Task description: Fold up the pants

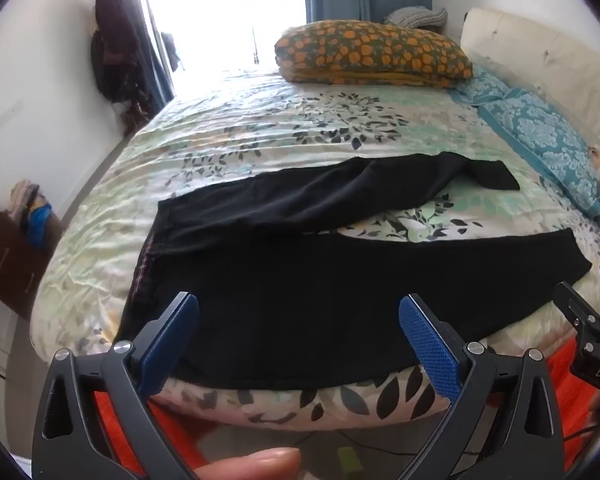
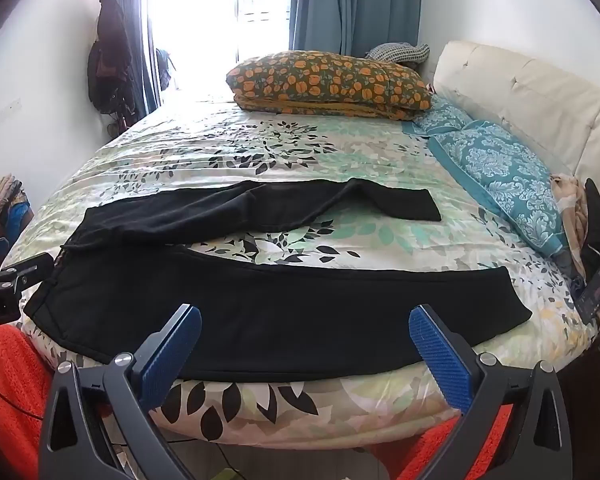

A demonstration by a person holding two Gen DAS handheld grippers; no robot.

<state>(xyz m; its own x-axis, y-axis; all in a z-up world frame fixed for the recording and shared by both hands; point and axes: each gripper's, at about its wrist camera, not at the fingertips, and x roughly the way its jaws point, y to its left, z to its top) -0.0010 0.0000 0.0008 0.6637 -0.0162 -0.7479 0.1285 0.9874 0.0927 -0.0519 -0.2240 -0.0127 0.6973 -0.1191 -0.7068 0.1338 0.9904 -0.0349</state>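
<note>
Fingers of both grippers stand spread wide with nothing between them: the left gripper [image 1: 299,340] and the right gripper [image 2: 305,354] each hover just short of the near bed edge, tilted down toward the cloth. Directly beyond the fingertips lies the pair of black pants [image 2: 260,320], spread flat on the floral bedspread [image 2: 340,240]; the nearer leg runs across both grippers' reach along the mattress edge, its cuff off past the right gripper's outer finger, while the waistband sits past the left gripper's outer finger. The farther leg angles away behind the near one, split off from it with patterned sheet showing between them, its end kinked. Judging by this layout, no fold has been made and the work stands at its opening step: bringing one leg over the other. That likely calls for pinching the near leg's edge at two spaced points and carrying it across to the far leg, keeping the cloth taut so it lands without wrinkles. No container is in play. Farther off, well beyond the pants, rest an orange-flowered pillow [image 2: 328,80] and a teal pillow [image 2: 500,176] by the headboard [image 2: 520,92].
</note>
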